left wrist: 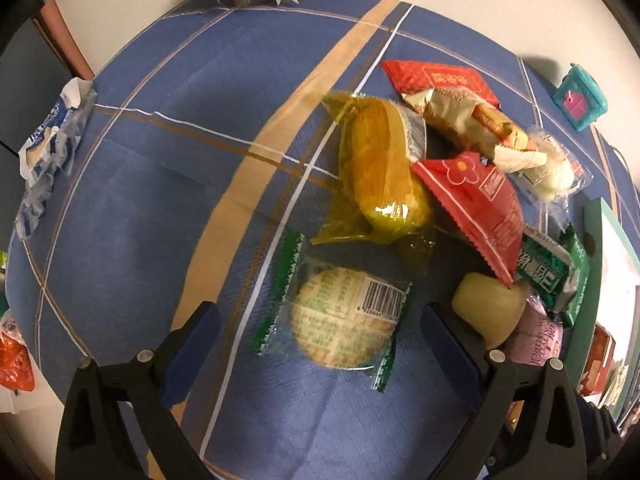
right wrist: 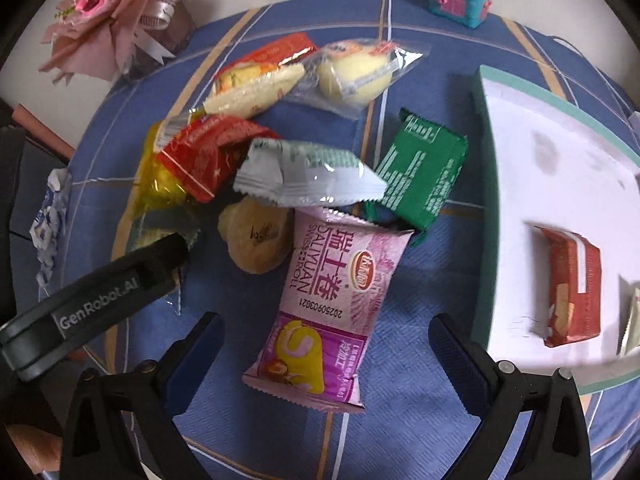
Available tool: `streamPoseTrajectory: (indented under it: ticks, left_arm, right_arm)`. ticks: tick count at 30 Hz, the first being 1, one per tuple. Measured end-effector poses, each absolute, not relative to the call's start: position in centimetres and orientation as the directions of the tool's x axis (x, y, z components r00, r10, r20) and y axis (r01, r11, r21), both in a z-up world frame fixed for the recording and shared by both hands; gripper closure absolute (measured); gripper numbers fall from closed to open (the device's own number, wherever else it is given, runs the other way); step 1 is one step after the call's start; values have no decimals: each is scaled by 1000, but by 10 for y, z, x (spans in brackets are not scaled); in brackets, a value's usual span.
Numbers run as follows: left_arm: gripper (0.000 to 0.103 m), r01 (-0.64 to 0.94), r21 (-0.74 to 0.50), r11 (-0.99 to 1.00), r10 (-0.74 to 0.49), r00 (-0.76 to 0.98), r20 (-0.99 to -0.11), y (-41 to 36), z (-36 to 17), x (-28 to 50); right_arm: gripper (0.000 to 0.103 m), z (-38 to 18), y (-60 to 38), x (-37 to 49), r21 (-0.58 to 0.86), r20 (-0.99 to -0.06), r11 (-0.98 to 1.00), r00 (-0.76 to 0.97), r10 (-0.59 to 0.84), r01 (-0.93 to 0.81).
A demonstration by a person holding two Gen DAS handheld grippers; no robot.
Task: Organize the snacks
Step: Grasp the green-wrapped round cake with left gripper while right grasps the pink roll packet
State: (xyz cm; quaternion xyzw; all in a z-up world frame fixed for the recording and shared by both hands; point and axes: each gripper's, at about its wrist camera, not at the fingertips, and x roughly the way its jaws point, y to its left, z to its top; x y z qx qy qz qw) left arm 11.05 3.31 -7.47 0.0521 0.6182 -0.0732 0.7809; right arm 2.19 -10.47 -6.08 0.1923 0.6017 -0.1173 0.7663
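The left hand-held gripper (left wrist: 316, 332) is seen with its jaws spread wide apart, and a round biscuit in a clear green-edged wrapper (left wrist: 338, 324) is framed between them, lying flat on the blue cloth of the desk (left wrist: 160, 200); no contact with the fingers can be made out. Just beyond it a yellow cellophane-wrapped cake (left wrist: 378, 168) is piled against a red packet with a flower print (left wrist: 480, 200).

The right hand-held gripper (right wrist: 326, 340) is likewise held open, and a pink Swiss roll packet (right wrist: 328, 312) is seen lying between its fingers on the cloth, untouched as far as can be told. Behind the packet a dark green packet (right wrist: 420, 176), a pale green-and-white wrapper (right wrist: 308, 176) and an unwrapped-looking beige bun (right wrist: 256, 240) are heaped together. To the right a white tray with a green rim (right wrist: 490, 200) is set, with a red-and-white packet (right wrist: 572, 284) lying inside it.
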Motion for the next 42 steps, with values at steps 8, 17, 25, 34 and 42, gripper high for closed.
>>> streamPoseTrajectory:
  ticks: [8, 17, 25, 34, 42]
  left_arm:
    - [14, 182, -5, 983, -43, 202, -978, 26, -95, 113]
    - [35, 176, 4, 984, -36, 224, -974, 16, -90, 114]
    - [44, 177, -4, 984, -45, 229, -972, 13, -81, 109]
    - [45, 179, -34, 983, -88, 303, -949, 14, -38, 99]
    - [45, 174, -41, 984, -111, 415, -903, 17, 5, 82]
  right_arm:
    - [0, -78, -99, 31, 127, -975, 905, 219, 39, 407]
    - [28, -75, -96, 34, 71, -970, 923, 241, -24, 379]
    - [60, -67, -106, 30, 123, -963, 906, 268, 11, 405]
    - [61, -39, -130, 18, 201, -946, 882, 317, 62, 426]
    - [61, -5, -134, -6, 266, -907, 870, 412, 80, 416]
